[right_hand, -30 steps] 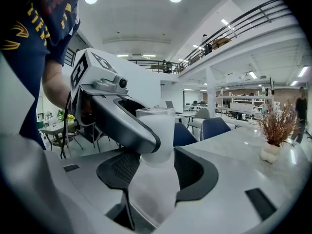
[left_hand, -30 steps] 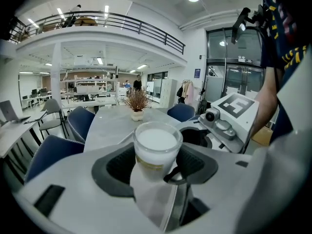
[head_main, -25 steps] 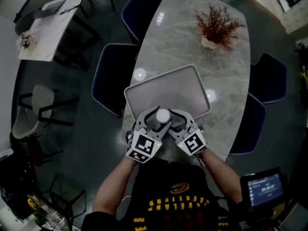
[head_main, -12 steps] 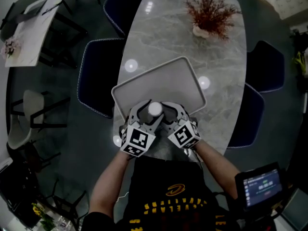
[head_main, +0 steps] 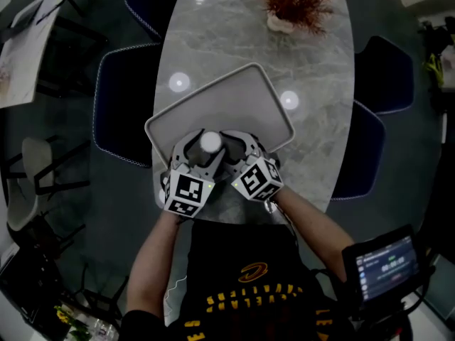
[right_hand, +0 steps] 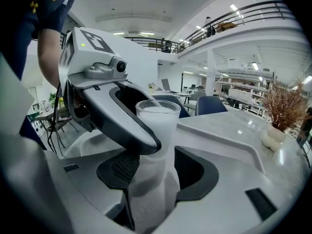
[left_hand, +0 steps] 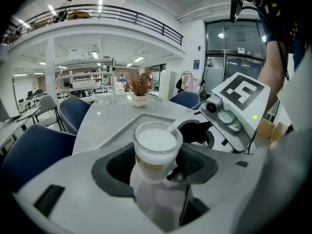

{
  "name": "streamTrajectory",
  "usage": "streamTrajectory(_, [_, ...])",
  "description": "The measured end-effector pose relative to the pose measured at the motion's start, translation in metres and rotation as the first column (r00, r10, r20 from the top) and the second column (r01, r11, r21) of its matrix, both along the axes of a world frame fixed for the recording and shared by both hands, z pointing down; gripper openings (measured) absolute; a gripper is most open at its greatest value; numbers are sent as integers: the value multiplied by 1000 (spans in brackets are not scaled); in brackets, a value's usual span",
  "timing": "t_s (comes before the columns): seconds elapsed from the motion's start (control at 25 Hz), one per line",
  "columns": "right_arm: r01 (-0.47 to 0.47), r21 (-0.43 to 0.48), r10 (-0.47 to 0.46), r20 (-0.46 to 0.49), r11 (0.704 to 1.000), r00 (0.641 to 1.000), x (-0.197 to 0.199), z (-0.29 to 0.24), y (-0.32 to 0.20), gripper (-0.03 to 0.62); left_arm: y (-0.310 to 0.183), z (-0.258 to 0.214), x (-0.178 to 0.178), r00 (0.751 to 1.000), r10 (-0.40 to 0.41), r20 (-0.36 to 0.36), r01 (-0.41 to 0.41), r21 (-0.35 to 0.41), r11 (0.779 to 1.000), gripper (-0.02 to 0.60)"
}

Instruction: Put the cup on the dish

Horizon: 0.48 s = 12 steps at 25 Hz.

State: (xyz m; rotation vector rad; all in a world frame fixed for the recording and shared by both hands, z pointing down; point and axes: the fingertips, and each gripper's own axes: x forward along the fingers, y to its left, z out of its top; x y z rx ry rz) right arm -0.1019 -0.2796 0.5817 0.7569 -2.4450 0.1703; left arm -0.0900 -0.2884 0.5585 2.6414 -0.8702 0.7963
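A white cup (head_main: 210, 142) full of something white stands between both grippers at the near edge of a grey tray-like dish (head_main: 234, 98). My left gripper (head_main: 201, 149) comes in from the left and my right gripper (head_main: 229, 146) from the right, their jaws crossing. In the left gripper view the dark pads press the cup (left_hand: 156, 147) on both sides. In the right gripper view the cup (right_hand: 157, 126) sits between that gripper's pads, touching them, with the left gripper's jaw across its upper part. The cup's base is hidden.
The dish lies on an oval marble table (head_main: 313, 69). A potted red dried plant (head_main: 295, 2) stands at the far end. Dark blue chairs (head_main: 121, 98) flank the table on both sides. A small screen (head_main: 387, 265) is at my lower right.
The whole scene has slid left and up in the head view. Both grippers and the cup keep the same place against the dish's near edge.
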Motion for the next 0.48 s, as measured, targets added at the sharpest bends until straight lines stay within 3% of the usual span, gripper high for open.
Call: streamTrajectory(0.48, [7,-47,-8,-21,999,1000,-2,11,3,227,0,7,-5,999,-36,8,36,-18,999,261])
